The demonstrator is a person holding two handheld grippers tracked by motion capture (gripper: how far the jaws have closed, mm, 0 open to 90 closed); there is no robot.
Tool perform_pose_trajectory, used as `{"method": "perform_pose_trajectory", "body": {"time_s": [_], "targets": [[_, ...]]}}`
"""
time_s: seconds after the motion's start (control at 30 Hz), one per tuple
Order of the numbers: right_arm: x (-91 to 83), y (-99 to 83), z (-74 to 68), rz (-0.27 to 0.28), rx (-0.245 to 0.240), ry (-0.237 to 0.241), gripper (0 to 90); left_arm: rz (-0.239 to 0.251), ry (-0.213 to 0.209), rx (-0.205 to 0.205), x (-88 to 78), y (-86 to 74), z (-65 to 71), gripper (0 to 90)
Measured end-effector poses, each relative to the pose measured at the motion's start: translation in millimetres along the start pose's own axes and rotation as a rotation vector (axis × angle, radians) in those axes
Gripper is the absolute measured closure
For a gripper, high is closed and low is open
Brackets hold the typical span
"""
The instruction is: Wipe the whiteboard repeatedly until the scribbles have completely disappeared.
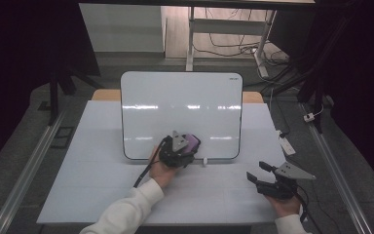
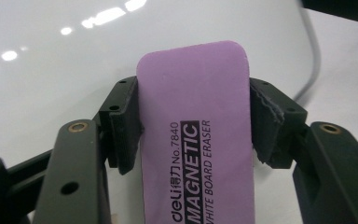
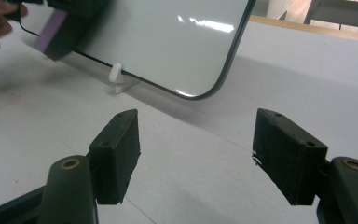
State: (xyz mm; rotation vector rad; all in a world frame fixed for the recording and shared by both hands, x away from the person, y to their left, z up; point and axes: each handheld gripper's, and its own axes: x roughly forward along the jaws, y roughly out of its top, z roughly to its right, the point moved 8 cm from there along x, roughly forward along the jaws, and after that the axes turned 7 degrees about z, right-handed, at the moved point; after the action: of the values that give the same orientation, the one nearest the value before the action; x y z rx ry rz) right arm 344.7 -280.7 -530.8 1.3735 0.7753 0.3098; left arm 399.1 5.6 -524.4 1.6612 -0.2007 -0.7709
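Gripping the purple eraser (image 2: 196, 135) by its long edges, left gripper (image 1: 179, 146) presses it low on the whiteboard (image 1: 181, 105); risk: hard pushing tips the propped board backward, since right gripper (image 1: 265, 179), fingers apart and empty, rests well away.

The high view looks forward and down from above the person's side, taking in the whole surface (image 1: 102, 195) and the upright whiteboard (image 1: 180, 107). The left gripper view sits very close to that whiteboard (image 2: 51, 84), facing its face. The right gripper view looks low across the surface (image 3: 205, 154) from farther off, sharing the whiteboard's (image 3: 168, 42) lower corner.
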Motion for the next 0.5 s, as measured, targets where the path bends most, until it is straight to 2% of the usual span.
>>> {"method": "perform_pose_trajectory", "body": {"time_s": [0.13,0.3,0.4,0.5], "targets": [[0.8,-0.4,0.0,-0.003,0.001,0.001,31.4,0.013,0.046,-0.017,-14.4,-2.3,-22.0,40.2],[2.0,0.0,-0.6,-0.004,0.0,0.003,31.5,0.012,0.076,-0.013,-22.0,-4.0,-32.0,40.2],[1.7,-0.1,-0.8,-0.004,-0.001,0.003,31.5,-0.001,0.091,-0.01,-30.1,-10.8,-39.8,40.2],[1.6,-0.9,0.5,-0.005,0.006,0.003,31.4,-0.013,0.105,-0.047,-43.7,-21.2,-53.9,40.2]]}}
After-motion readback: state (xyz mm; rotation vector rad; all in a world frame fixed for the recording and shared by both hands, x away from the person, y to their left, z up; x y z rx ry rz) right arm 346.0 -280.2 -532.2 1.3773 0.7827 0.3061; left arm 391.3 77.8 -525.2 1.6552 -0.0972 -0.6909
